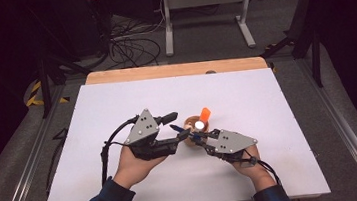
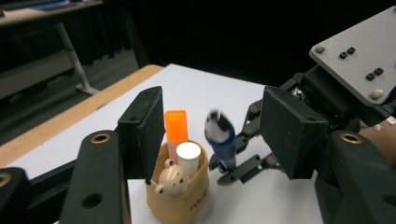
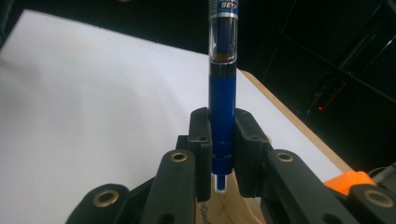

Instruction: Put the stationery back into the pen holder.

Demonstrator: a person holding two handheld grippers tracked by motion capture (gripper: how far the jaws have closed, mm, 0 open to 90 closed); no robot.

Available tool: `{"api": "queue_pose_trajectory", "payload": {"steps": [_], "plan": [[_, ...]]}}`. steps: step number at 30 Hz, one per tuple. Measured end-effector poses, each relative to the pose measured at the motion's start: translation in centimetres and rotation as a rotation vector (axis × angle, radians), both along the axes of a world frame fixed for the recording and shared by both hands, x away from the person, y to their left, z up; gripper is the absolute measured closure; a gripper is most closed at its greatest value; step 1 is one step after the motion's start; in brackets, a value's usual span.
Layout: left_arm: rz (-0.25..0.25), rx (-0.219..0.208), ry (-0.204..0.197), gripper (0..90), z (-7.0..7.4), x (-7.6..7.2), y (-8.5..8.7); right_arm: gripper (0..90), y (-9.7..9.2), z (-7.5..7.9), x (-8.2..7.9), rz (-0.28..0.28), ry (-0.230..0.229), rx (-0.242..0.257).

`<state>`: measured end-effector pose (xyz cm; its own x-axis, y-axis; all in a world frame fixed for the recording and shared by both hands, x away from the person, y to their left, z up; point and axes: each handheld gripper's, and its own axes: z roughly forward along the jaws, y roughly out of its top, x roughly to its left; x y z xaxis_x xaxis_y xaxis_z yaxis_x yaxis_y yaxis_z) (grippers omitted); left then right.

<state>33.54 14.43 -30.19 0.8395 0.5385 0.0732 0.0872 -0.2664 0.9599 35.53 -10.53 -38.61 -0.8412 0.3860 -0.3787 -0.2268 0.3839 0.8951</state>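
Item: my right claw (image 3: 219,154). Its two black jaws are pressed on the lower barrel of a blue pen (image 3: 222,116); the pen runs up between them, with a clear section and a printed band above the blue part. In the high view this claw (image 1: 196,140) sits right of centre on the surface, its grey plate on top and my right hand (image 1: 249,166) behind it, its tip just beside the holder.

Item: my left claw (image 2: 212,135). Jaws stand apart at a middling width, with nothing pressed between the pads. The blue pen (image 2: 220,140) shows in the gap between them, tilted, its upper end blurred, and held by the right claw (image 2: 236,163) beyond. In the high view my left claw (image 1: 177,127) lies left of the holder, my left hand (image 1: 133,165) gripping its body, a black cable trailing off to the left.

Item: tan holder (image 2: 177,196), a small soft-looking cup with a bear figure on its front. It stands on the surface just beside the left claw's nearer jaw. Contents: one orange stick (image 2: 176,128) and one white-capped stick (image 2: 188,156), both upright. In the high view the holder (image 1: 196,125) sits between the two claws.

Item: white surface (image 1: 246,93), with a wooden edge (image 1: 173,70) along its far side.

Item: beyond it, a grey floor with a white metal frame (image 1: 205,12) and loose black cables (image 1: 130,47).
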Motion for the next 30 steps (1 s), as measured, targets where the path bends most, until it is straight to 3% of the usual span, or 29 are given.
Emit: {"api": "queue_pose_trajectory", "payload": {"steps": [8, 14, 20, 26, 28, 30], "plan": [[-0.001, -0.035, -0.035, 42.0, -0.78, 0.37, -0.36, 79.8, 0.23, -0.12, 0.14, 0.051, 0.108, 0.125], [-0.023, -0.091, -0.075, 57.8, -0.92, 0.06, -0.38, 79.8, 0.43, -0.40, 0.26, 0.076, 0.157, 0.161], [-0.031, -0.119, -0.061, 73.2, -0.87, 0.08, -0.33, 79.8, 0.23, -0.55, 0.54, 0.092, 0.203, 0.205], [-0.093, -0.149, 0.001, 78.6, -0.89, 0.46, -0.35, 79.0, 0.37, -0.67, 0.57, 0.094, 0.214, 0.207], [-0.097, -0.136, 0.002, 79.5, -0.94, 0.48, -0.55, 78.2, 0.45, -0.70, 0.59, 0.087, 0.216, 0.199], [-0.087, -0.110, 0.002, 79.6, -1.02, 0.54, -0.76, 69.2, 0.43, -0.67, 0.59, 0.080, 0.215, 0.181]]}}
